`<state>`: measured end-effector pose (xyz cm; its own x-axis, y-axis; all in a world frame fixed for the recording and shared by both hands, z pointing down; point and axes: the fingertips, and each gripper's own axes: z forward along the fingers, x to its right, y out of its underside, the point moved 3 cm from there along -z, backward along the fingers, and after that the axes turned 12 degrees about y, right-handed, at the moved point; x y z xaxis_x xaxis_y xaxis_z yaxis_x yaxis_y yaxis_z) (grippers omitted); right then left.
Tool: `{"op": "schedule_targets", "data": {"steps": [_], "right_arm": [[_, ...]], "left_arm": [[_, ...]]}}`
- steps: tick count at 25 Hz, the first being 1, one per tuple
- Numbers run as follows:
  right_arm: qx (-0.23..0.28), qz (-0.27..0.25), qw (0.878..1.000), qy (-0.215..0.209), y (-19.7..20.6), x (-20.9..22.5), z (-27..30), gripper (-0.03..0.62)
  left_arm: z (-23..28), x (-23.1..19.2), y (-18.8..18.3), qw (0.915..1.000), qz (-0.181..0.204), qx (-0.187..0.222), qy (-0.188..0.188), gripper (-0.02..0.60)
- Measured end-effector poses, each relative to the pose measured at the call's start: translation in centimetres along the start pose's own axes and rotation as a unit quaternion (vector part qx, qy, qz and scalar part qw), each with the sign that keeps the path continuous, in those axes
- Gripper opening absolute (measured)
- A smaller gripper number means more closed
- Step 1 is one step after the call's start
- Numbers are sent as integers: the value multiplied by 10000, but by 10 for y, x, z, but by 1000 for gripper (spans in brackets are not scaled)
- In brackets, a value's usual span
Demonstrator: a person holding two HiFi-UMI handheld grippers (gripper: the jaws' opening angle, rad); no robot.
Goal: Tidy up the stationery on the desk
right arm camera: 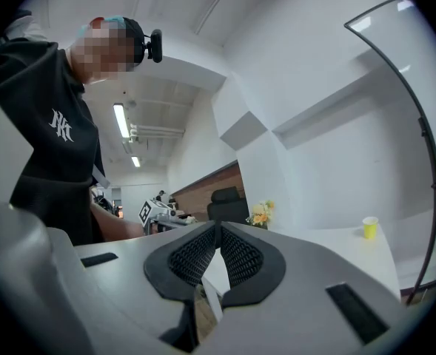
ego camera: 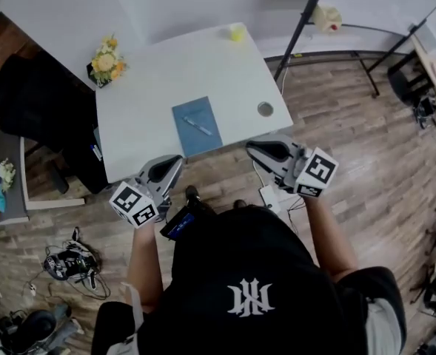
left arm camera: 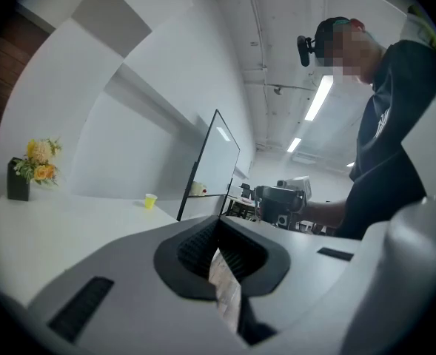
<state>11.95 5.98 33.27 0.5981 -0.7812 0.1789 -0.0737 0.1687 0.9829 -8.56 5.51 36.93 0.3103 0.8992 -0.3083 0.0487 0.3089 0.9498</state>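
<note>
1. Left gripper (ego camera: pixel 172 163): jaws together, nothing between them; over the near edge of the white desk (ego camera: pixel 151 80)
2. Right gripper (ego camera: pixel 258 149): jaws together, empty; at the same near edge, well apart from the left one
3. Blue notebook (ego camera: pixel 203 143): flat near the desk's front edge, between the two grippers, touched by neither; pen (ego camera: pixel 197 126) lies on its cover
4. Yellow cup (ego camera: pixel 237 32) at the far edge; potted flowers (ego camera: pixel 106 61) at the left edge; round cable hole (ego camera: pixel 265 109) right of the notebook

Pen (ego camera: pixel 198 126) on notebook (ego camera: pixel 204 145) on desk (ego camera: pixel 166 69)
</note>
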Motion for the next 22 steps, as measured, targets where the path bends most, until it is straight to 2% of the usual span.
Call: {"op": "schedule_targets", "data": {"steps": [6,14,22], "right_arm": [[-75,236,9986,-465,24,-12,-32,48],[-253,334,9915,-1228,48,-56,-30,48],[-459,246,9880,-1453,58,-82,-33,48]], "left_arm": [[10,59,23,9996,-87,-98,-232,3],[-27,107,42,9962,-346,19,-802,3],[-29,127,61,9963,-583,54,-633,3]]}}
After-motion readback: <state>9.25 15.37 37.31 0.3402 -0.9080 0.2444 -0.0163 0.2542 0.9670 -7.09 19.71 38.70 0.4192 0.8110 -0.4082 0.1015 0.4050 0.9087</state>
